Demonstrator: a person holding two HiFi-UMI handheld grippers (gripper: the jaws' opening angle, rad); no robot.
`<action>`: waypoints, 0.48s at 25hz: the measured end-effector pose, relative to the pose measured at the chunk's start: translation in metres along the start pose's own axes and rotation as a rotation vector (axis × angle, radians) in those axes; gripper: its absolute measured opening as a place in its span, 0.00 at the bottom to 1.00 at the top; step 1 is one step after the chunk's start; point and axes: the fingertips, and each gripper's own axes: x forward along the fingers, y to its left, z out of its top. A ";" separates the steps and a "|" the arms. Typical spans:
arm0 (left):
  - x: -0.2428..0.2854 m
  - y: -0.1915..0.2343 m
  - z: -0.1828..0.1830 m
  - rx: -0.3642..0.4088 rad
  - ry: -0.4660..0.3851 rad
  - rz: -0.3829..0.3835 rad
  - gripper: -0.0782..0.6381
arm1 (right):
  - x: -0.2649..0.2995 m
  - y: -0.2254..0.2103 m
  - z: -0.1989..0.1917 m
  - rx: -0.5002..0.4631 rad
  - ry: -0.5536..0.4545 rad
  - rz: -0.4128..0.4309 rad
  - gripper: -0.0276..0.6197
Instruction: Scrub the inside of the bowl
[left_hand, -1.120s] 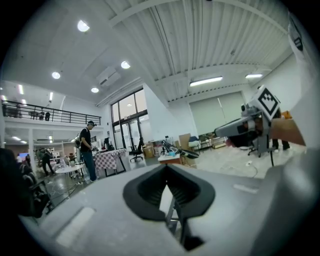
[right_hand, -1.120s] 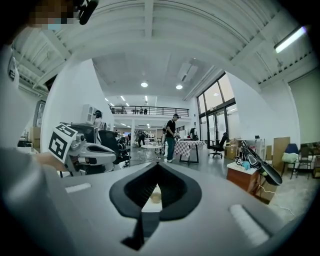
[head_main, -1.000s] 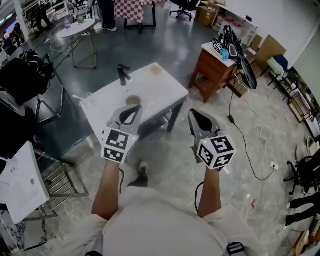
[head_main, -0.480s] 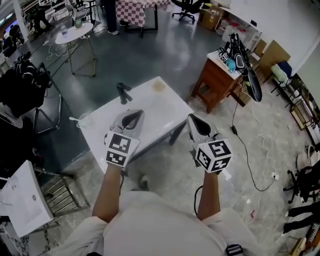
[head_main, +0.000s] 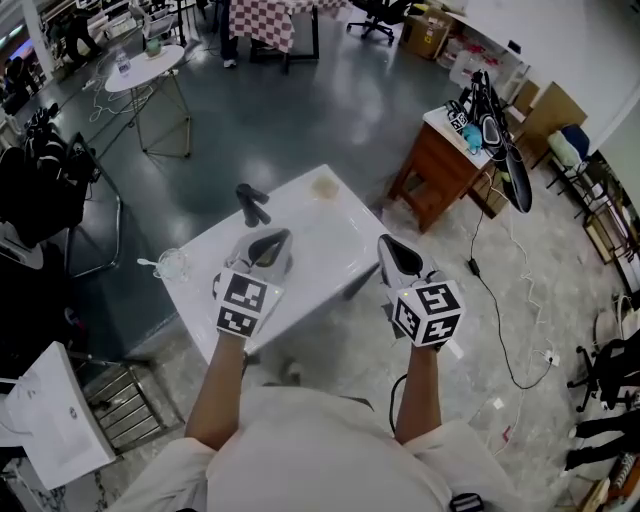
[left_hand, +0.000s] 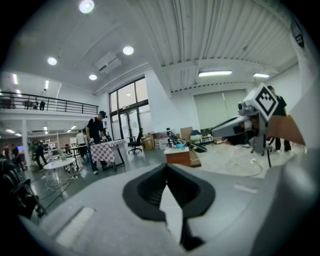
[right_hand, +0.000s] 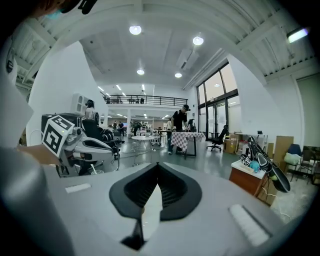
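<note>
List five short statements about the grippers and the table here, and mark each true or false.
The left gripper and right gripper are both shut. True.
The left gripper holds a sponge. False: its jaws hold nothing.
A clear bowl sits at the white table's left corner. True.
The right gripper is inside the bowl. False: it is held in the air, well apart from it.
A wooden cabinet stands right of the table. True.
</note>
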 end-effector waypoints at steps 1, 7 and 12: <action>0.005 0.005 -0.004 -0.002 0.008 -0.003 0.11 | 0.008 -0.003 -0.001 0.007 0.007 -0.006 0.05; 0.037 0.034 -0.037 -0.041 0.061 -0.005 0.11 | 0.058 -0.021 -0.019 0.039 0.060 -0.010 0.13; 0.067 0.048 -0.067 -0.087 0.129 -0.020 0.20 | 0.100 -0.038 -0.032 0.040 0.118 0.014 0.15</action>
